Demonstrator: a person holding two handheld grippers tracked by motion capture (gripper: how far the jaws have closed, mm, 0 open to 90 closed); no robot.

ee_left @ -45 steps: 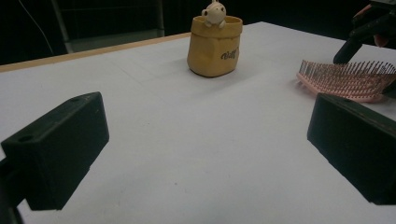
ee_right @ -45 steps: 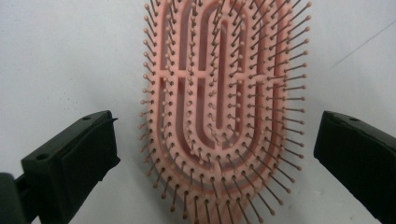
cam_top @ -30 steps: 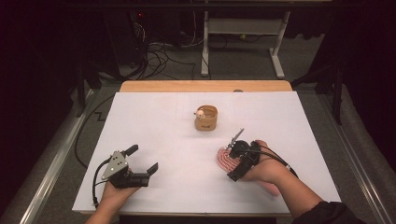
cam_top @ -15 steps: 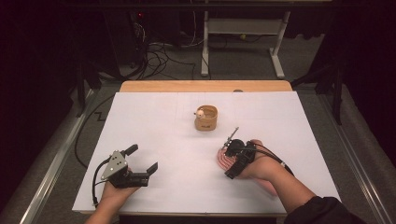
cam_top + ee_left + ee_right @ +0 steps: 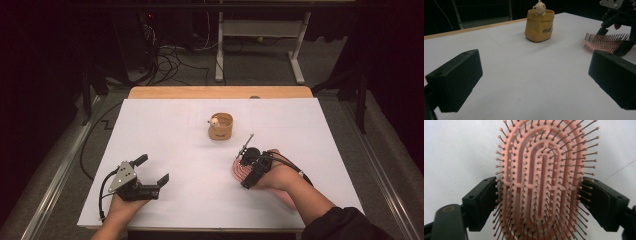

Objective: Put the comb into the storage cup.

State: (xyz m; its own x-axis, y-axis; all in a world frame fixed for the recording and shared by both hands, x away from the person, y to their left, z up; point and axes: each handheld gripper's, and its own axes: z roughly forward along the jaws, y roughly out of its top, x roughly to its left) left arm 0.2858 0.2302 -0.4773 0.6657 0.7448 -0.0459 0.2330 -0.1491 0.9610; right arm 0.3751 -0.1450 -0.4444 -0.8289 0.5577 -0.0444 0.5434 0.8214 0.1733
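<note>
- A smooth white sheet is spread over the wood-edged desk (image 5: 150, 125).
- A pink oval hairbrush (image 5: 541, 180), slotted and pin-bristled, is straddled by the spread right tool (image 5: 541, 202).
- The left tool (image 5: 151, 170) is held spread.
- A tan sack-shaped pot (image 5: 539, 25) is topped by a small figure.

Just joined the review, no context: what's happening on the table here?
A person holds a gripper in each hand over a white-covered table. The right gripper is down over a pink hairbrush lying bristles up, one jaw on either side of the brush head, not visibly clamped. The left gripper sits open at the near left, holding nothing. A small tan pouch with a little figure peeking out stands untouched mid-table.
</note>
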